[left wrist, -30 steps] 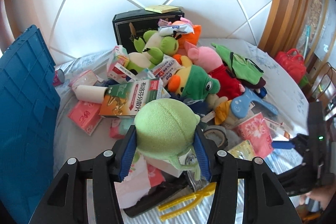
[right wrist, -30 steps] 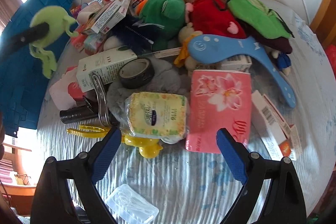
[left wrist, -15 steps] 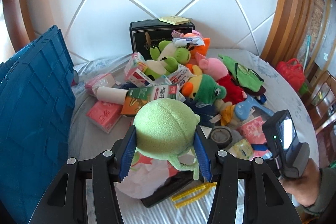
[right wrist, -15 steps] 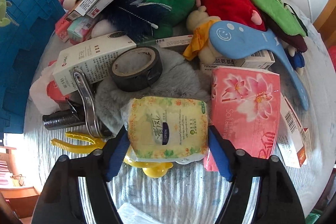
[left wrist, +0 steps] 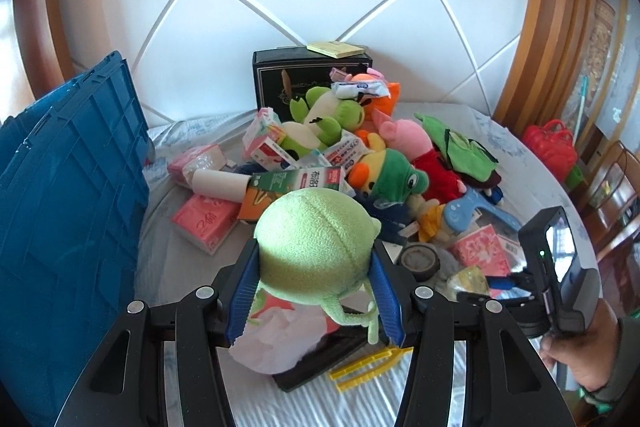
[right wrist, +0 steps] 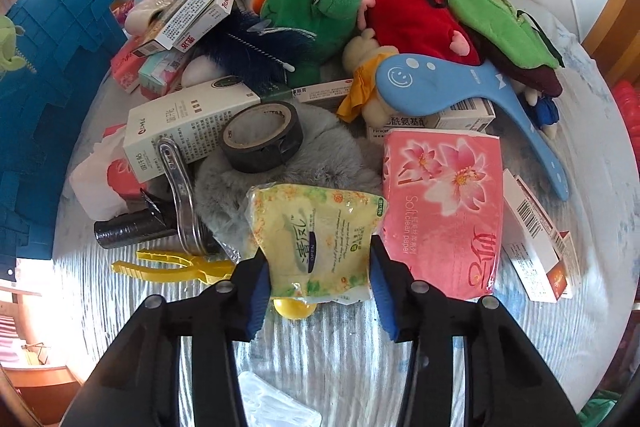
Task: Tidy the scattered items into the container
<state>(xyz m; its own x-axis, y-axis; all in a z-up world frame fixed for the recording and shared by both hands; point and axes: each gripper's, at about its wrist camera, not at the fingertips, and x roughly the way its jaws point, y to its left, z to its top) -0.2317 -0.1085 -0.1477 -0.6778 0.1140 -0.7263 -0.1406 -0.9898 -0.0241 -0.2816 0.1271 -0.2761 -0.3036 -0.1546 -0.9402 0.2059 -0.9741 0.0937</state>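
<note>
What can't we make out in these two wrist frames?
- Blue crate interior: left wrist view shows only its outer wall; the frame edge cuts it in both views.
- Face of the green plush: left wrist view shows its back, clamped in the left tongs.
- Yellow round object: right wrist view, mostly hidden under the yellow tissue pack held by the right tongs.
- Clear plastic item: between the tong arms, cut by the bottom edge.

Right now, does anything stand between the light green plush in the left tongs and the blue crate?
Nothing visible does. The left tongs hold the light green plush above the table, and the blue crate stands directly to their left with only open air between.
</note>
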